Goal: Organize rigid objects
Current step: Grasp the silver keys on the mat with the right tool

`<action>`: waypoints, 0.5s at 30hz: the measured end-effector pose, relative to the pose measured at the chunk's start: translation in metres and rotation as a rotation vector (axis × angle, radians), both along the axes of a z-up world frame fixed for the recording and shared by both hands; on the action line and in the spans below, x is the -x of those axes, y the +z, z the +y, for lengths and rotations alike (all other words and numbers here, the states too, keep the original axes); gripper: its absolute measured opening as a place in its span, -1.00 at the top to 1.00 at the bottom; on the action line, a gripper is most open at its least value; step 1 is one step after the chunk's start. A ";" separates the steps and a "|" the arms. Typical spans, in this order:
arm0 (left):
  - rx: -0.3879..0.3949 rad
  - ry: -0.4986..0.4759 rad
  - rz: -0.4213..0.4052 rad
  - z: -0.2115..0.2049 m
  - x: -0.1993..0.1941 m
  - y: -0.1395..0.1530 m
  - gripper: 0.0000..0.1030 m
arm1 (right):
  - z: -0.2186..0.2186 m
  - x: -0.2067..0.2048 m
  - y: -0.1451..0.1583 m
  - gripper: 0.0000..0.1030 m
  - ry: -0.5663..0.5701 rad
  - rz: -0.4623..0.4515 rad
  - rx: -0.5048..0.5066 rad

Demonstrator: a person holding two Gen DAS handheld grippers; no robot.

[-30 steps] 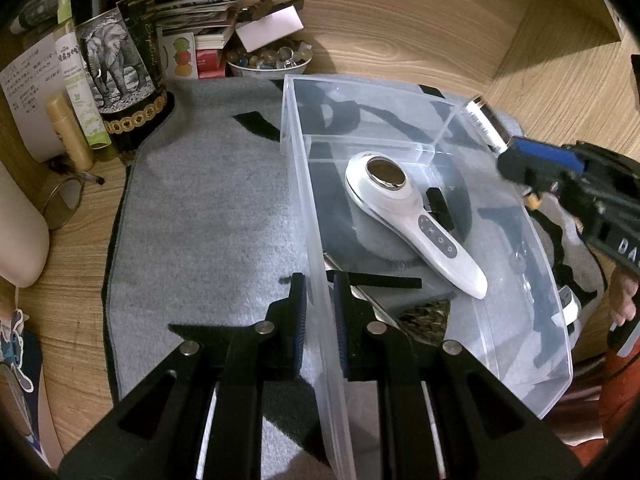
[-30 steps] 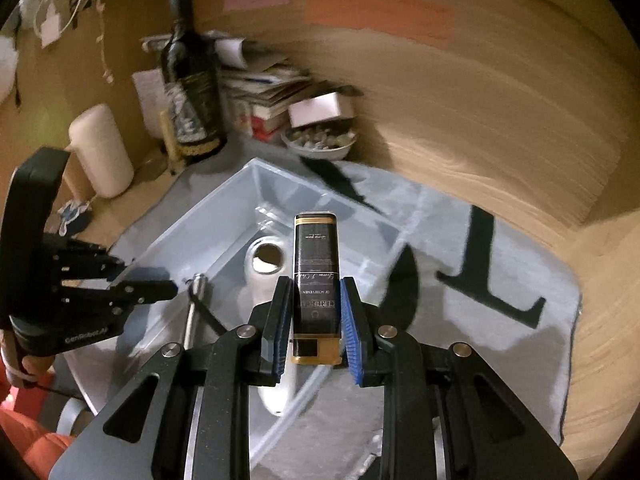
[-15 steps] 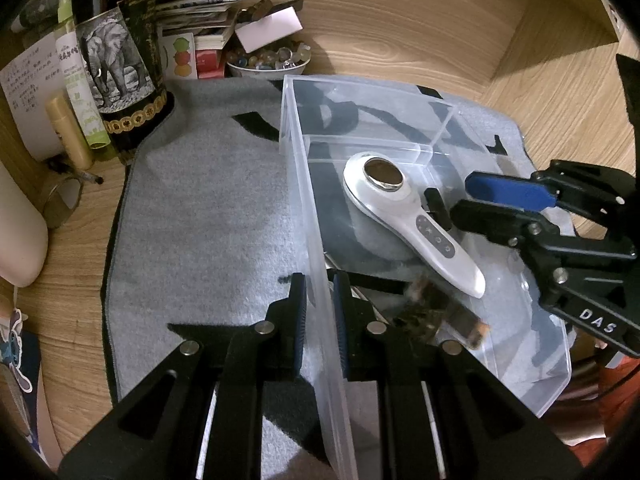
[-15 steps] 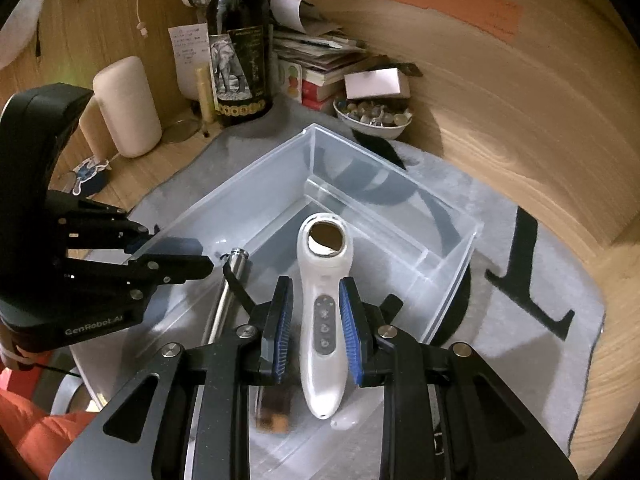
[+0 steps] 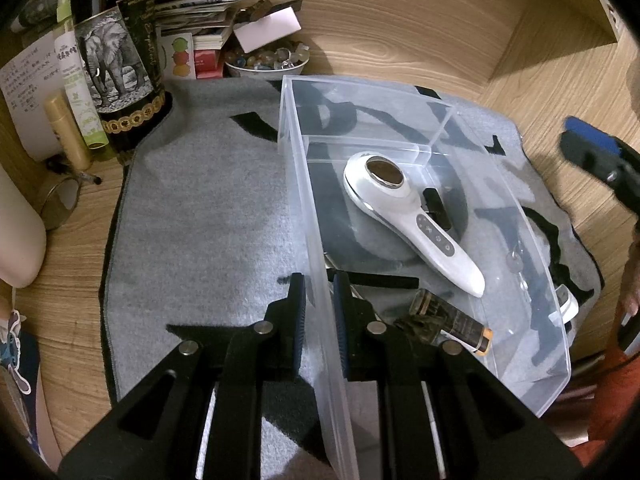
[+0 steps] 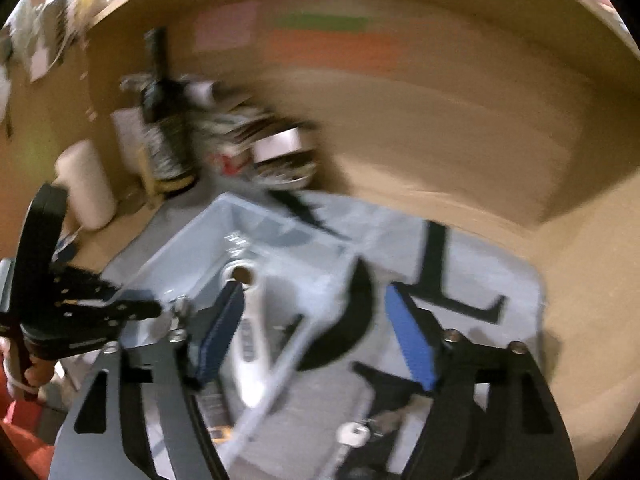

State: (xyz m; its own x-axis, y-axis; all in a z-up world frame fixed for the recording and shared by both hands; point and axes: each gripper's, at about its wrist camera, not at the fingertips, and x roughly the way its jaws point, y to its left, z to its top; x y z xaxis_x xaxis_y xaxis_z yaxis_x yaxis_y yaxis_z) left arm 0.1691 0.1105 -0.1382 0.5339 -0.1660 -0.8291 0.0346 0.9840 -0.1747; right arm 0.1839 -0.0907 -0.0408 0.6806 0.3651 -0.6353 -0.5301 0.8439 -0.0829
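A clear plastic bin (image 5: 532,264) stands on a grey mat (image 5: 208,224). In it lie a white handheld device (image 5: 412,216), a small dark bottle with a gold end (image 5: 448,320) and a metal rod. My left gripper (image 5: 318,312) is shut on the bin's near wall. My right gripper (image 6: 316,340) is open and empty above the bin's right edge; its view is blurred. It shows the bin (image 6: 224,236), the white device (image 6: 250,344) and the left gripper (image 6: 100,312). A right fingertip (image 5: 588,148) shows at the left wrist view's right edge.
A wine bottle with an elephant label (image 5: 116,64), tubes, papers, books and a bowl of small items (image 5: 264,60) crowd the back left. A white cylinder (image 5: 16,236) stands at the left. Wooden walls close the back and right. A small metal object (image 6: 354,434) lies on the mat.
The right gripper released the dark bottle, which fell and now lies in the bin's near end. The gripper opened wide, lifted and swung away to the right. The left gripper has not moved.
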 end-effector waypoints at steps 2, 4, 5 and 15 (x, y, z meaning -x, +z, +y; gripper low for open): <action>0.001 0.000 0.001 0.000 -0.001 -0.001 0.72 | -0.015 0.001 0.005 -0.52 -0.059 -0.025 -0.016; 0.001 0.000 0.006 0.000 -0.002 -0.002 0.73 | -0.031 0.005 0.009 -0.52 -0.107 -0.042 -0.030; 0.001 -0.001 0.008 0.000 -0.003 -0.003 0.73 | -0.037 0.007 0.009 -0.52 -0.124 -0.044 -0.030; -0.003 -0.001 0.013 -0.002 -0.005 -0.006 0.73 | -0.075 0.016 -0.024 -0.60 -0.247 0.048 -0.018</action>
State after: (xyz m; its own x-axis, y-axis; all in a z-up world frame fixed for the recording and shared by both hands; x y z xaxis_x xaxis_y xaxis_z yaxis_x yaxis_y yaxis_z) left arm 0.1737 0.1087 -0.1440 0.5231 -0.1644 -0.8363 0.0333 0.9844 -0.1727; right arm 0.1678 -0.1657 -0.0644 0.7200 0.2028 -0.6637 -0.3101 0.9496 -0.0463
